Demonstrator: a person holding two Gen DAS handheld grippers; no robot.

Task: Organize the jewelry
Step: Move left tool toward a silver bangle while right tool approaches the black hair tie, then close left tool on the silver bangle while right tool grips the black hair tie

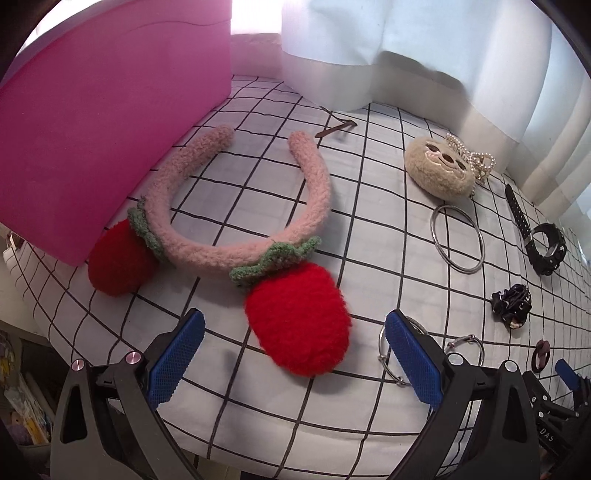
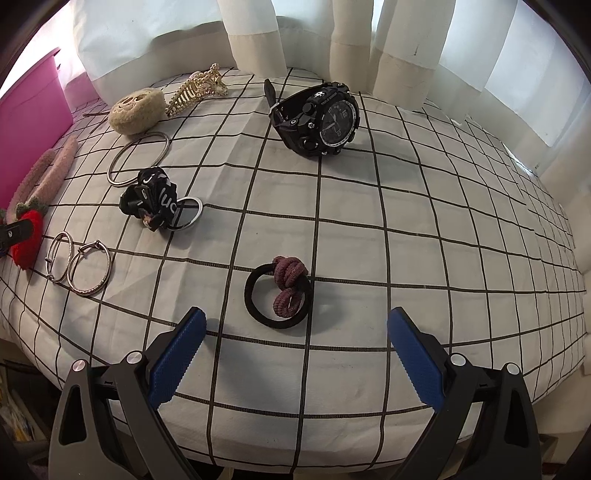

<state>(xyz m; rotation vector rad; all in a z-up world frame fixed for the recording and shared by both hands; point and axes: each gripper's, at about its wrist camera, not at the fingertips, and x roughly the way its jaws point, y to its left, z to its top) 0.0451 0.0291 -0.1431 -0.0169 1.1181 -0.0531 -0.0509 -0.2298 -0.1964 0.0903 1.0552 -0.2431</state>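
A fuzzy pink headband with two red strawberry pom-poms lies on the checked cloth beside a pink box. My left gripper is open, its blue pads either side of the nearer strawberry without touching it. My right gripper is open just short of a black hair tie knotted with a maroon one. Farther off lie a black watch, a black scrunchie, silver bangles, a large silver ring, a sloth-face clip and a gold pearl clip.
White curtains hang along the far edge of the table. The cloth to the right of the hair ties is bare. A thin brown hairpin lies behind the headband. The table's front edge drops off right beneath both grippers.
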